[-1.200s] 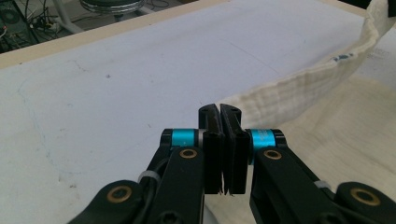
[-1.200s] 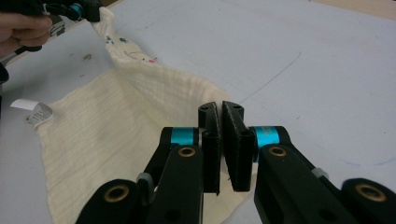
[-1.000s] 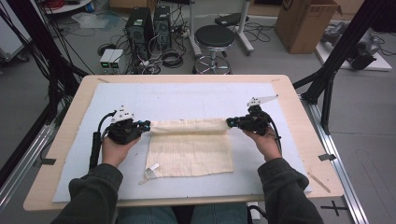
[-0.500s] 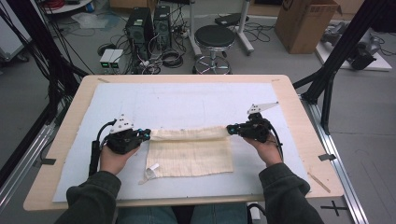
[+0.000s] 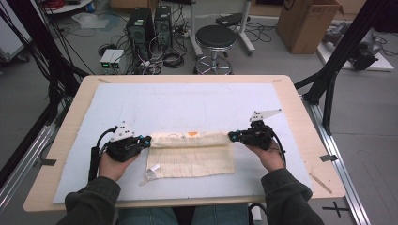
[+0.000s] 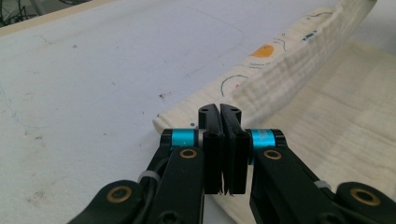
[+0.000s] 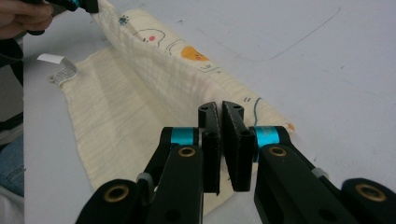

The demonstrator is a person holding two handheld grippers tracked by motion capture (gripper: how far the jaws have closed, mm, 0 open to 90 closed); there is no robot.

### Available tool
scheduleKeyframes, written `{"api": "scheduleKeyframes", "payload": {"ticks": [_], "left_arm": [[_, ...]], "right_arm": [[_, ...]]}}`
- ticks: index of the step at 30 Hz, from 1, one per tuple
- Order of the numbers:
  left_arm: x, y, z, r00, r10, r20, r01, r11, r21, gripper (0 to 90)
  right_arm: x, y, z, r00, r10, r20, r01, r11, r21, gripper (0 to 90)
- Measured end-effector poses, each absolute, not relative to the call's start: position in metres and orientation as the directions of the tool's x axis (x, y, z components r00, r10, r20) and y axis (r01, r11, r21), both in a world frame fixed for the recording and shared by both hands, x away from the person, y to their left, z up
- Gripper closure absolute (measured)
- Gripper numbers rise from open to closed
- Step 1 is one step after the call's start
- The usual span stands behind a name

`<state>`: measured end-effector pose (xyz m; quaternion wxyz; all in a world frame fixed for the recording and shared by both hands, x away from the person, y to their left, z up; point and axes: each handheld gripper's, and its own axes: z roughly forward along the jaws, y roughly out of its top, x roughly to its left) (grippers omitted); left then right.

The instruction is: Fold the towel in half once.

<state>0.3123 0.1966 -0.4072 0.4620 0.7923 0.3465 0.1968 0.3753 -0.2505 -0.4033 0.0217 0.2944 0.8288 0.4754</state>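
Your left gripper (image 5: 148, 140) sits lower left of frame, right gripper (image 5: 231, 136) at center right, both pointing inward with jaws pinched tight, forearms coming up from the bottom edge.

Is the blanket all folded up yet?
Not yet. The far edge of the cream cloth is already lifted and brought toward the person. The left gripper and right gripper each pinch one end of that raised fold. It has yet to be laid flat over the near half.
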Motion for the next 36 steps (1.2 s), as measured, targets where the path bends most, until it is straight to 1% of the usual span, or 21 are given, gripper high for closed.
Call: {"api": "scheduleKeyframes", "payload": {"ticks": [3,5,11,20,32,34,36], "left_arm": [[0.308,0.196,-0.408,0.692,0.722,0.001,0.361,-0.347,0.865,87.5],[0.304,0.196,-0.412,0.692,0.722,-0.013,0.37,-0.338,0.865,87.4],[0.293,0.198,-0.422,0.699,0.715,-0.021,0.385,-0.351,0.853,87.4],[0.282,0.201,-0.428,0.721,0.693,0.003,0.382,-0.401,0.833,87.4],[0.265,0.198,-0.432,0.754,0.657,0.011,0.367,-0.434,0.823,86.6],[0.262,0.198,-0.43,0.764,0.646,0.004,0.359,-0.43,0.829,83.9],[0.26,0.2,-0.427,0.768,0.641,-0.013,0.354,-0.407,0.842,76.5]], "right_arm": [[0.371,-0.251,-0.405,-0.829,0.502,0.246,0.466,0.376,0.801,85.9],[0.368,-0.25,-0.407,-0.829,0.502,0.246,0.467,0.38,0.798,85.9],[0.361,-0.249,-0.411,-0.836,0.49,0.247,0.464,0.392,0.795,85.9],[0.351,-0.245,-0.413,-0.85,0.477,0.225,0.442,0.413,0.796,85.8],[0.337,-0.248,-0.421,-0.854,0.461,0.242,0.448,0.416,0.791,84.9],[0.335,-0.249,-0.421,-0.855,0.454,0.249,0.45,0.412,0.792,82.5],[0.332,-0.251,-0.42,-0.862,0.435,0.261,0.445,0.401,0.801,79.0]]}}
